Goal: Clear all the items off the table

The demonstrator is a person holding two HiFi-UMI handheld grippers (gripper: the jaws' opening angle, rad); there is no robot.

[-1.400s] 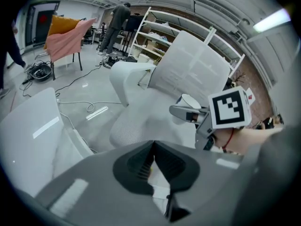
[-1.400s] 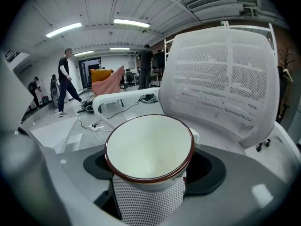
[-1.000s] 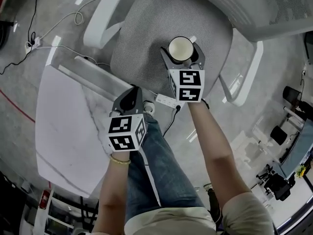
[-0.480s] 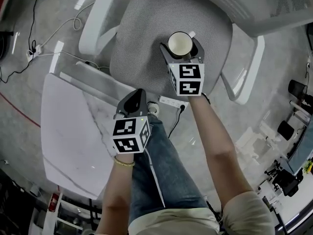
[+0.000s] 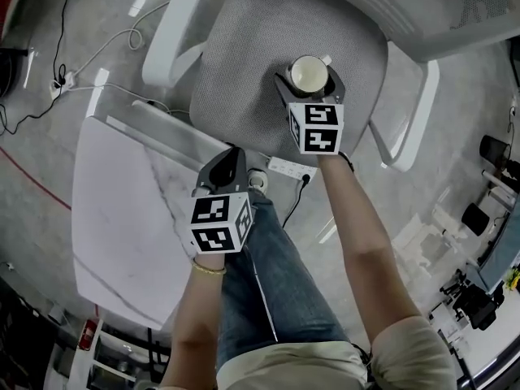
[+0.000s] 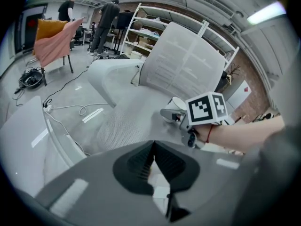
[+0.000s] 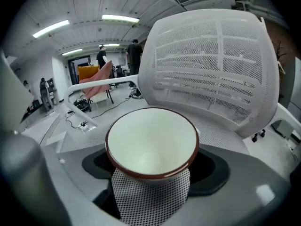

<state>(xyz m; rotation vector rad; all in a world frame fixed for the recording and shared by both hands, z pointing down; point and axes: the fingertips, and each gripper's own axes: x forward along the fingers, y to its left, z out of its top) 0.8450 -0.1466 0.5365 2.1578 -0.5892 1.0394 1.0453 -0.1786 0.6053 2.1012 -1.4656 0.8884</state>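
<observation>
A white cup with a dark brown rim (image 5: 309,73) stands upright on the grey mesh seat of an office chair (image 5: 244,63). My right gripper (image 5: 309,84) reaches round it, one jaw on each side. Those jaws have just been opening, with the cup (image 7: 151,142) still between them; the pads look eased off its wall. The seat's mesh shows under the cup in the right gripper view. My left gripper (image 5: 223,162) is shut and empty, hanging over the corner of the white marble table (image 5: 122,210). The left gripper view shows its jaws (image 6: 153,149) closed and the cup (image 6: 178,103) ahead.
The chair's white armrests (image 5: 175,23) flank the seat, and its mesh backrest (image 7: 211,65) rises behind the cup. A power strip (image 5: 284,169) and cables (image 5: 106,39) lie on the floor. People stand far off in the room.
The right gripper and the cup sit slightly further right on the seat, and the cup's handle now shows. The left gripper has kept its place.
</observation>
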